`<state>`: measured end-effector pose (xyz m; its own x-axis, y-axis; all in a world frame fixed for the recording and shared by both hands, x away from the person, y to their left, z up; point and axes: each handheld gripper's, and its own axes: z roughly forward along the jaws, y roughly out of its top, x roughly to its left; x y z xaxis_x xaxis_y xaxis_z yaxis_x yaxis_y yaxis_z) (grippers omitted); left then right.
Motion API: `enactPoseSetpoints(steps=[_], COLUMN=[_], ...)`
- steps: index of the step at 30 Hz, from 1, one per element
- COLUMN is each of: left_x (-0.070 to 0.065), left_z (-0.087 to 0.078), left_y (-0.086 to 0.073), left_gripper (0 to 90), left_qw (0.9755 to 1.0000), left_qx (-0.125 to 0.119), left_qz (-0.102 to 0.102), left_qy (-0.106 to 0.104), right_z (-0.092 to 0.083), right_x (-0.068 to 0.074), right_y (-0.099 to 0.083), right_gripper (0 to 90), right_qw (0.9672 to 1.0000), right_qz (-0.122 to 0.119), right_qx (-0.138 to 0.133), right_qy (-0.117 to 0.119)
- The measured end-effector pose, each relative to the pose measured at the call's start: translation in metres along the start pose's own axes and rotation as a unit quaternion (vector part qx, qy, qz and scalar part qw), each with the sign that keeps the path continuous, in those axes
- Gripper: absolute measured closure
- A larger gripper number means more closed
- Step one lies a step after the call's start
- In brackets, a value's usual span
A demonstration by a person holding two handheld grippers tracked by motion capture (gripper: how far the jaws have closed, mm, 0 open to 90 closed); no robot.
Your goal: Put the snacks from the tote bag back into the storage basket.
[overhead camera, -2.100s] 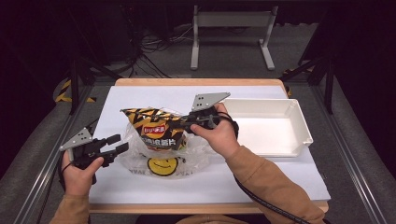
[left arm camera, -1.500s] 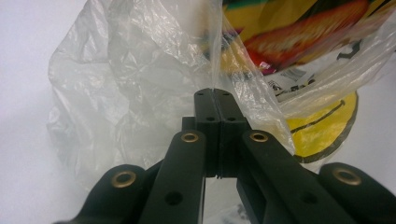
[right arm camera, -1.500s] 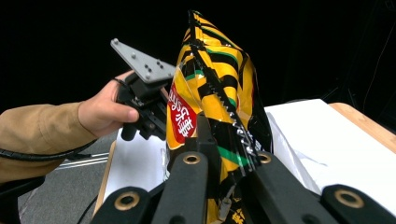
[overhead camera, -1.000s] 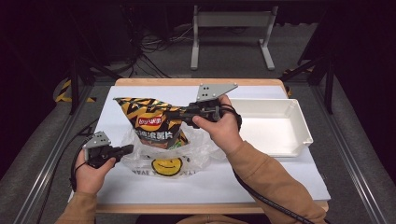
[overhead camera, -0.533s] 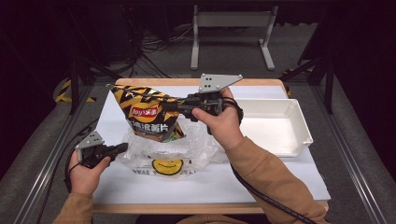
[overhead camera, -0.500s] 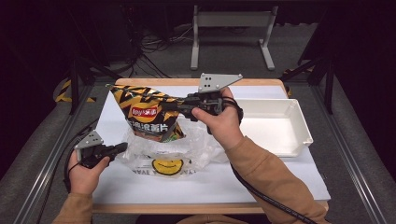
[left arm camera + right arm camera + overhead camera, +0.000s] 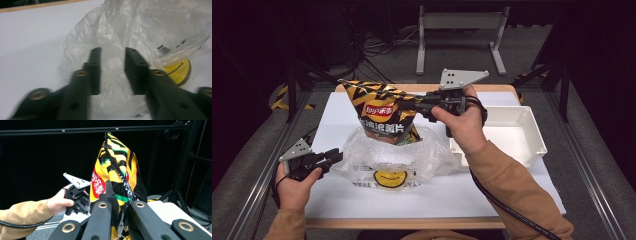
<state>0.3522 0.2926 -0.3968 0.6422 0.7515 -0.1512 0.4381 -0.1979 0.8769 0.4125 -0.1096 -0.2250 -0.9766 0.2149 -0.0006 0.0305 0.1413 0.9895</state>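
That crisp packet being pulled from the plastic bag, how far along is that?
Mostly out. The right gripper is shut on the crisp packet and holds it upright, with its lower end at the mouth of the plastic bag. The left gripper, at the bag's edge, has just been opening its jaws, with only bag film in front of them. Left to do: lift the packet clear and set it down, perhaps in the white tray.

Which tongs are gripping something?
The right tongs, shut on the chip bag. The left tongs stand open at the plastic bag, pinching nothing.
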Motion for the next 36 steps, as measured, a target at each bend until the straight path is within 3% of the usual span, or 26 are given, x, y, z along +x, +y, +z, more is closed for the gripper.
enactPoseSetpoints(steps=[6, 10, 23, 36], left_x=[-0.001, 0.000, 0.003, 0.006], left_z=[-0.003, -0.007, -0.027, -0.026], left_y=[0.005, 0.007, 0.009, 0.012], left_gripper=[27.7, 20.2, 17.7, 16.7], left_qw=[0.9993, 0.9988, 0.9959, 0.9962], left_qx=[-0.035, -0.048, -0.085, -0.083], left_qz=[-0.010, -0.010, -0.024, -0.024], left_qy=[-0.006, -0.006, 0.018, 0.010], right_z=[-0.018, -0.030, -0.059, -0.085], right_x=[-0.006, -0.009, -0.017, -0.022], right_y=[0.003, 0.005, 0.006, 0.003], right_gripper=[90.0, 90.0, 90.0, 90.0], right_qw=[0.9999, 0.9997, 0.9988, 0.9973], right_qz=[0.002, 0.002, 0.004, 0.008], right_qx=[-0.006, -0.008, -0.006, 0.002], right_qy=[-0.014, -0.024, -0.048, -0.073])
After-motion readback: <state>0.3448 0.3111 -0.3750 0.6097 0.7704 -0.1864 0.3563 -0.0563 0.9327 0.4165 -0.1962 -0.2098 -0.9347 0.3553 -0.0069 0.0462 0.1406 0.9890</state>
